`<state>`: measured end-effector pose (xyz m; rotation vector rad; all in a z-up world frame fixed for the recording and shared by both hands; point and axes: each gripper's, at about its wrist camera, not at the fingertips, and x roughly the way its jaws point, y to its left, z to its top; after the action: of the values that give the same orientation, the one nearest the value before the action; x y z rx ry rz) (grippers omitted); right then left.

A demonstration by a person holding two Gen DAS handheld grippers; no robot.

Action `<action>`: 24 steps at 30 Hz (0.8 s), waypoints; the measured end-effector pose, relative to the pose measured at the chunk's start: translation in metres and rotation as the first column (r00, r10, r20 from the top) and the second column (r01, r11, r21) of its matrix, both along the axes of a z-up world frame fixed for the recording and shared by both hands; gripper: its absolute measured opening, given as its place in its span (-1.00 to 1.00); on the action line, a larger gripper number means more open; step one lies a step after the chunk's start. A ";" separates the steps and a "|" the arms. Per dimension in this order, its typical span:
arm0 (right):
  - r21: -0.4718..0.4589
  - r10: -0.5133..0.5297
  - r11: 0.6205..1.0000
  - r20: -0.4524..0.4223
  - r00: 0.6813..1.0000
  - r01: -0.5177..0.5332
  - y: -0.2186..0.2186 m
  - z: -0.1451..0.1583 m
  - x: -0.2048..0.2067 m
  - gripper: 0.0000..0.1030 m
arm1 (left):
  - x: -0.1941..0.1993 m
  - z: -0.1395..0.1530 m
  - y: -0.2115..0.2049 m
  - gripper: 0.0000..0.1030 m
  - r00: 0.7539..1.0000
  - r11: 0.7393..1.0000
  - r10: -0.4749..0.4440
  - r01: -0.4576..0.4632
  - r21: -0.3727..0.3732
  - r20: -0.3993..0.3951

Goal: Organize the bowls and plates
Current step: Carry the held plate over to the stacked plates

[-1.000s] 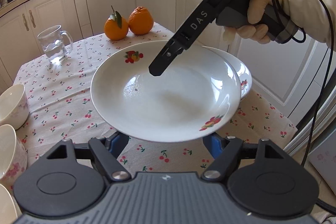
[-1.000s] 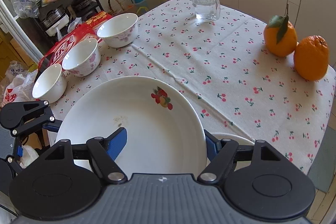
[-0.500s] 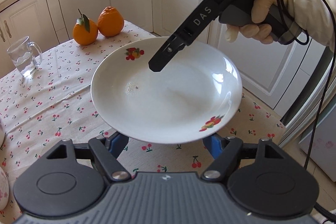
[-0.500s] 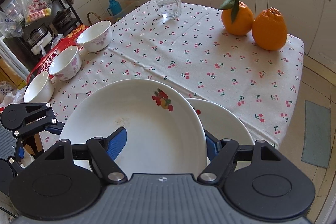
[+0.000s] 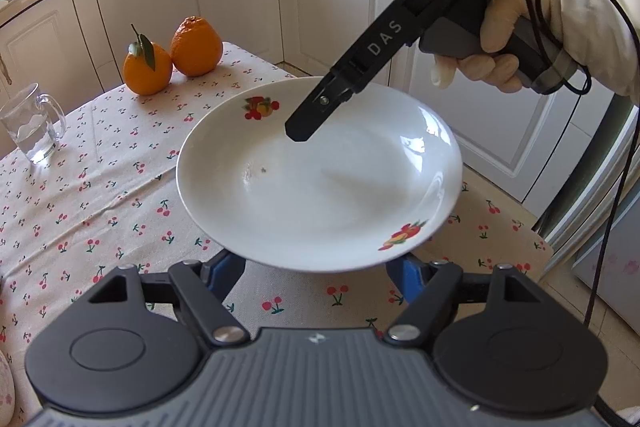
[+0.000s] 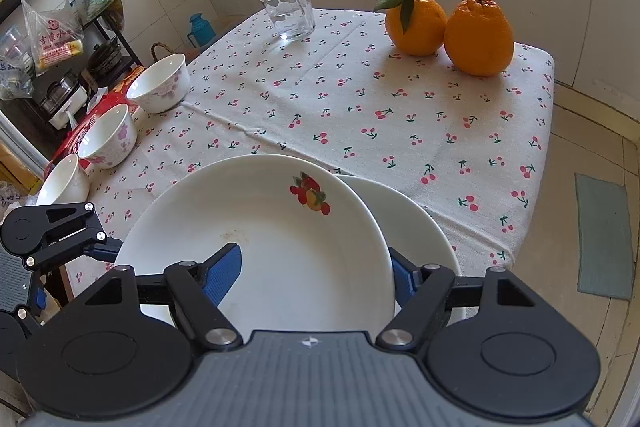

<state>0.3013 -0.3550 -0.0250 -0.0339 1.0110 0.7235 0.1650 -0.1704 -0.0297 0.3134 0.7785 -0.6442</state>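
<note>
A white plate with fruit prints is held level above the table between both grippers. My left gripper holds its near rim, with the fingertips hidden under the plate. My right gripper grips the opposite rim, with one blue pad on top of the plate. A second white plate lies on the table just beneath and to the right. Three white floral bowls stand in a row along the table's left edge.
Two oranges and a glass mug stand at the far side of the cherry-print tablecloth. The table edge and floor are on the right. Shelves with bags stand beyond the bowls.
The held plate and both grippers have swung toward the table corner. The lower plate now shows more in the right wrist view; it no longer shows behind the held plate in the left wrist view.
</note>
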 end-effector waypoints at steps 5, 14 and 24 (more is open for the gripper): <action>-0.005 -0.018 1.000 -0.010 1.000 0.018 -0.007 -0.006 0.001 0.57 | 0.006 -0.001 -0.001 0.50 1.000 1.000 -0.007 0.007 0.007 -0.006; -0.008 -0.044 0.999 -0.021 0.999 0.044 -0.018 -0.013 -0.002 0.57 | 0.008 -0.003 -0.004 0.50 1.000 0.999 -0.024 0.024 0.022 0.013; -0.010 -0.061 0.998 -0.016 0.998 0.061 -0.026 -0.009 -0.010 0.57 | 0.009 -0.004 -0.003 0.50 0.999 0.999 -0.032 0.032 0.017 0.015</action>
<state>0.2909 -0.3811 -0.0344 -0.0057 1.0267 0.6644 0.1743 -0.1735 -0.0335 0.3464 0.7664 -0.6646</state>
